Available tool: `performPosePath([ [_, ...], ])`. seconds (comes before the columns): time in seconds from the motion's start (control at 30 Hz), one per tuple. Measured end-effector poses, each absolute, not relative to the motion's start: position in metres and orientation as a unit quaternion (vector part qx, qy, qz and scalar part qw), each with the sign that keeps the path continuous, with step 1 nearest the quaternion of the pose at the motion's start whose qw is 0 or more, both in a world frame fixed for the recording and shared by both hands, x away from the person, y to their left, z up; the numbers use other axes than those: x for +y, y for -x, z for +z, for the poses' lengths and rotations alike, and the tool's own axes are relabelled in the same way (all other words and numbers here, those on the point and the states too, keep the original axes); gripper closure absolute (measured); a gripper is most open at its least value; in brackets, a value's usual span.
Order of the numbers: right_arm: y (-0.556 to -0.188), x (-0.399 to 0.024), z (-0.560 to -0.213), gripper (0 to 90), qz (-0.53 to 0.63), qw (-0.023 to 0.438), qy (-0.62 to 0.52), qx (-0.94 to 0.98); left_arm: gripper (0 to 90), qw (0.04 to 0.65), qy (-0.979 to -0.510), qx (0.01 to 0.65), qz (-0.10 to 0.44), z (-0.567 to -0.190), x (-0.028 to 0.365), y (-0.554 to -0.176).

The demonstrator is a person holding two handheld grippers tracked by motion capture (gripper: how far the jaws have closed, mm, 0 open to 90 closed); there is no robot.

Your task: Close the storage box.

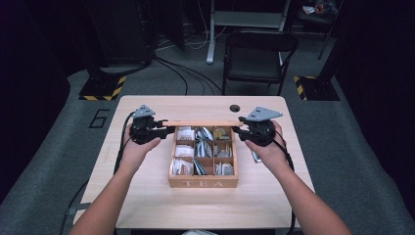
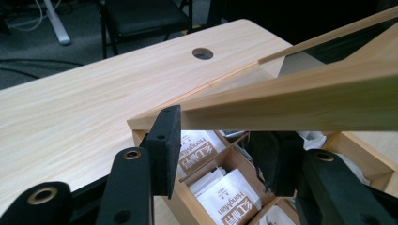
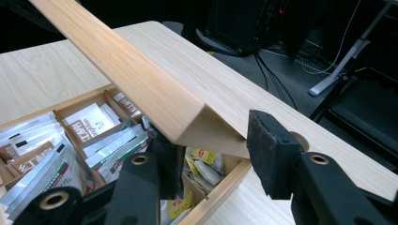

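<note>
A wooden tea box (image 1: 203,183) marked TEA stands mid-table, and its compartments hold several tea bags (image 3: 84,122). Its lid (image 1: 203,123) is tilted up over the back edge. My left gripper (image 1: 169,128) reaches in at the lid's left end. In the left gripper view the lid (image 2: 291,98) corner sits between the jaws of that gripper (image 2: 220,150), one pad against its edge and the other under it. My right gripper (image 1: 236,128) is at the lid's right end. There the lid (image 3: 131,79) passes between the jaws of the right gripper (image 3: 216,159), the near pad at its end corner.
The light wooden table (image 1: 147,196) has a round cable hole (image 1: 235,108) behind the box. A small packet (image 1: 255,156) lies just right of the box. A black chair (image 1: 259,58) stands beyond the far edge, with cables on the floor.
</note>
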State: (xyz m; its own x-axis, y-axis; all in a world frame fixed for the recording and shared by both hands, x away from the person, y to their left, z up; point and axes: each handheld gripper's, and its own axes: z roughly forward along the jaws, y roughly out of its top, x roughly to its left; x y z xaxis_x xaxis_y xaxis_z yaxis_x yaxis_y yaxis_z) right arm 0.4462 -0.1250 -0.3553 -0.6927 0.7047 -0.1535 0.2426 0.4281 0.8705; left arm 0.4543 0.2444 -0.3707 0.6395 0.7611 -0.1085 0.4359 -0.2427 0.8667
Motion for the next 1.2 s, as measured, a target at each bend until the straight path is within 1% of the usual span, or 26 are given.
performPosePath([
  [0.17,-0.441,-0.125,-0.360,56.7,0.447,0.259,-0.296,0.804,49.6,0.468,-0.778,0.378,0.184,-0.366,0.245,-0.442],
  [0.27,-0.438,-0.125,-0.363,56.4,0.446,0.261,-0.294,0.804,48.4,0.467,-0.781,0.367,0.191,-0.363,0.243,-0.434],
  [0.37,-0.435,-0.125,-0.366,56.2,0.446,0.262,-0.293,0.804,48.1,0.467,-0.785,0.358,0.195,-0.361,0.242,-0.426],
  [0.5,-0.430,-0.125,-0.370,56.0,0.443,0.267,-0.290,0.805,48.2,0.467,-0.790,0.354,0.179,-0.362,0.242,-0.420],
  [0.67,-0.425,-0.125,-0.376,55.7,0.442,0.271,-0.287,0.805,48.5,0.465,-0.792,0.357,0.173,-0.365,0.243,-0.414],
  [0.97,-0.417,-0.125,-0.385,55.1,0.443,0.278,-0.288,0.802,48.6,0.465,-0.792,0.357,0.174,-0.374,0.243,-0.406],
  [1.2,-0.414,-0.127,-0.391,54.9,0.442,0.272,-0.287,0.805,48.5,0.465,-0.790,0.359,0.179,-0.381,0.243,-0.401],
])
